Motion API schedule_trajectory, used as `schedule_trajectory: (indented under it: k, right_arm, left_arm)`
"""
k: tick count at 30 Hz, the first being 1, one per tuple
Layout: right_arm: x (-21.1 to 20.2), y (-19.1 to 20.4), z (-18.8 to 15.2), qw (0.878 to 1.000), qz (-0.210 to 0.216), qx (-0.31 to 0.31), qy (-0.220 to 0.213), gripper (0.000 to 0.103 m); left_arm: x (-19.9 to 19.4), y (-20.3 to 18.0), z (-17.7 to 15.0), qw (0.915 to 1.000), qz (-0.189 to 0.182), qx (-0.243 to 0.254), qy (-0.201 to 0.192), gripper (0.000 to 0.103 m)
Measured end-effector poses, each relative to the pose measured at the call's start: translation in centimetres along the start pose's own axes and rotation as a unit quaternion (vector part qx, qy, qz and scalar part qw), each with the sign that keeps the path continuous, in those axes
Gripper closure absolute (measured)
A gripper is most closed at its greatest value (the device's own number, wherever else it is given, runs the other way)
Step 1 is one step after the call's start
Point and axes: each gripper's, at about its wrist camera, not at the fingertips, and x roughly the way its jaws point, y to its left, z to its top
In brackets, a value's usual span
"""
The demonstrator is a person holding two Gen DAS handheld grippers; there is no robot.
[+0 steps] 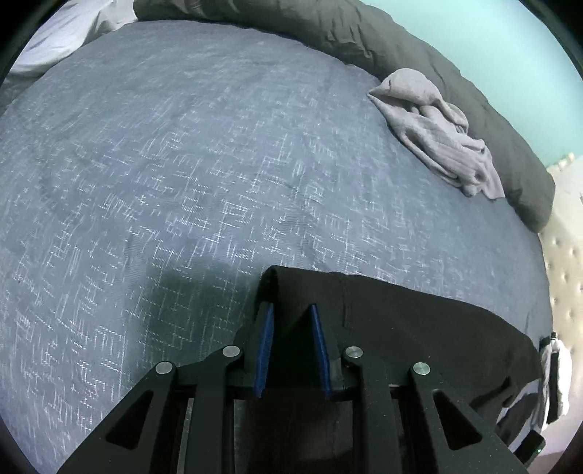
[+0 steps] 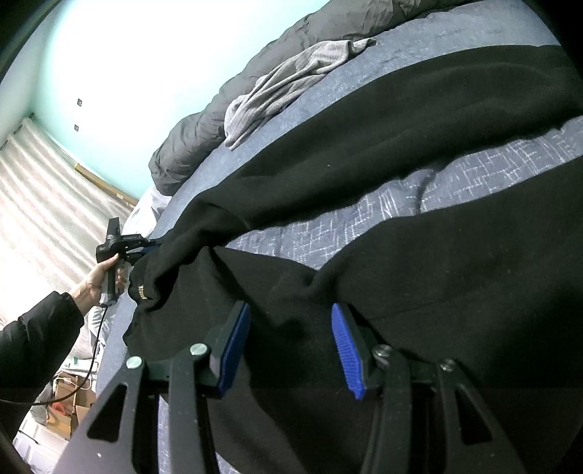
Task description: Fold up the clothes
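Black garment (image 2: pixel 400 146), judged soft and limp, was clamped at its edge by left gripper (image 1: pixel 290 310); right gripper (image 2: pixel 291 310) was held open over it.

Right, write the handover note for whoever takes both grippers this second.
Left gripper: jaws close together with a fold of the black trousers between the pads; it looks clamped.
Right gripper: jaws wide apart over the trousers' crotch, holding nothing.
The trousers lie spread on the blue bedspread, legs apart with bedspread showing between them. A crumpled grey garment waits by the dark duvet.
Done: trousers laid out. Left: no fold visible yet; bring the legs together, fold, then do the grey garment.
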Motion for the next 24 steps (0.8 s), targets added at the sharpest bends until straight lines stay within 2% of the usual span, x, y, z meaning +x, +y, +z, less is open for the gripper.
schedule_trajectory:
  k: [5,12,16,21,24]
  right_arm:
    - [-0.2,0.0,0.0,1.000,0.001,0.000,-0.001,0.055]
    - [-0.2,-0.1,0.0,1.000,0.001,0.000,0.000,0.055]
    - [-0.3,-0.1,-0.1,1.000,0.002,0.001,0.001,0.055]
    - [-0.2,-0.1,0.0,1.000,0.002,0.001,0.001,0.055]
    - [-0.2,0.0,0.0,1.000,0.000,0.000,0.001,0.055]
  left_arm:
    - [0.2,0.1,0.2,0.9999,0.006,0.006,-0.006,0.081]
    - [0.9,-0.7,0.1,0.9997,0.006,0.022,0.004,0.081]
    - [0.7,-0.8,-0.2,0.9993,-0.009,0.034,0.010,0.089]
    - [0.1,-1.9,-0.9,0.9952,-0.066,0.071,0.015,0.095]
    - [0.6,-3.0,-0.9,0.9935,-0.058,0.096,0.022,0.095]
